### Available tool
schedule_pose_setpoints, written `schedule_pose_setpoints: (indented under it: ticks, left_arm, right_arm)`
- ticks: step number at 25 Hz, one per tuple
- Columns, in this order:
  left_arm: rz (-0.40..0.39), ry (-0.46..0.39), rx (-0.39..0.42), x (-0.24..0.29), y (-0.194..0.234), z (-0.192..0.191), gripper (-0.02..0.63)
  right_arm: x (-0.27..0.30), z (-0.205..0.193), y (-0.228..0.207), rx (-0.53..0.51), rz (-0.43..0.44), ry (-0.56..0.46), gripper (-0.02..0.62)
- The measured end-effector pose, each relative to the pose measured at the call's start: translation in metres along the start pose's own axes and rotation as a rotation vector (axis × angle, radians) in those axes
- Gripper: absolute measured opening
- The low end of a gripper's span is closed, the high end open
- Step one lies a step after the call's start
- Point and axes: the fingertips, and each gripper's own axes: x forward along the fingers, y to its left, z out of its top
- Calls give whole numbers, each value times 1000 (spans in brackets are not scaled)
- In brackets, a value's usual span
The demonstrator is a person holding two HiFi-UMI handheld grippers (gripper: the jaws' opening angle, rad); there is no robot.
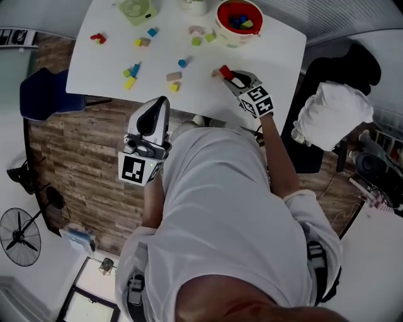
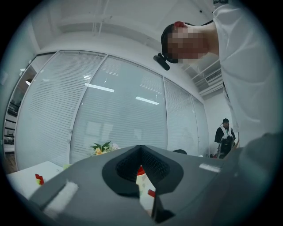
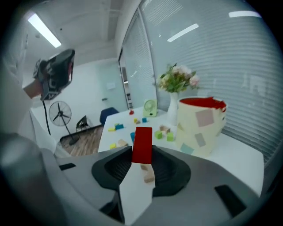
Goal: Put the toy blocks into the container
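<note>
So the red rectangular toy block (image 3: pixel 142 145) is clamped upright between the jaws of the right gripper (image 3: pixel 141 155). The pads press on both its sides, and its top end sticks out past the tips. In the head view, that block (image 1: pixel 225 72) sits over the near part of the white table (image 1: pixel 271 56), with a small tan block (image 1: pixel 216 73) just beside it.

The container, a cream cup with pastel patches and a red inside (image 3: pixel 203 132), is further back near the far edge, well apart from the gripper. It already has a few coloured blocks in it.

The other blocks are scattered across the tabletop:
- a blue cylinder (image 1: pixel 182 62)
- a tan brick (image 1: pixel 173 76)
- a yellow cube (image 1: pixel 174 87)
- a couple of green cubes (image 1: pixel 196 41)
- a red piece (image 1: pixel 97 38), off at the far left

The left gripper (image 1: pixel 157 107) is off the table, over the wood-plank floor (image 1: pixel 82 163). Its jaws are together with nothing in them.

There's also a small green fan (image 1: pixel 137 9) and a vase of flowers (image 3: pixel 177 79) at the far side of the table.
</note>
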Motion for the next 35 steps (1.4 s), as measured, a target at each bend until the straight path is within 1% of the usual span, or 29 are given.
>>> schedule_pose_setpoints:
  ticks: [2, 5, 8, 10, 12, 15, 17, 19, 23, 27, 29, 30, 31, 32, 35]
  left_arm:
    - [-31, -7, -13, 12, -3, 1, -3]
    - [-86, -11, -10, 27, -9, 0, -3]
    - [-121, -23, -14, 41, -15, 4, -3]
    - [-133, -27, -17, 47, -17, 6, -3]
    - [-142, -26, -14, 49, -18, 5, -3]
    - [-146, -18, -11, 48, -20, 1, -3]
    - [-137, -14, -15, 46, -18, -1, -3]
    - [-122, -11, -19, 42, -16, -2, -3]
    - [-67, -14, -22, 32, -8, 0, -3]
    - [14, -11, -28, 16, 4, 3, -3]
    - [49, -4, -20, 3, 10, 2, -3]
    - [68, 0, -19, -3, 13, 1, -3]
    - [87, 5, -19, -8, 16, 1, -3]
    - [105, 9, -19, -13, 18, 0, -3]
    - [141, 16, -21, -24, 22, -2, -3]
  right_arm:
    - [-24, 29, -17, 37, -55, -102, 138]
    - [-59, 69, -44, 56, -151, -235, 138]
    - [-90, 106, -72, 81, -222, -364, 138]
    - [-106, 126, -90, 76, -263, -417, 138]
    - [-113, 141, -108, 37, -305, -420, 138]
    - [-110, 158, -136, -54, -363, -349, 138]
    - [-96, 163, -155, -130, -393, -249, 138]
    - [-77, 160, -171, -205, -407, -114, 139]
    - [-38, 146, -194, -314, -378, 120, 139]
    - [-4, 124, -208, -461, -345, 317, 140]
    - [7, 122, -212, -502, -355, 354, 145]
    - [12, 124, -212, -506, -359, 352, 166]
    - [16, 128, -211, -502, -357, 343, 241]
    - [19, 131, -210, -494, -355, 330, 263]
    - [20, 140, -202, -485, -351, 292, 273]
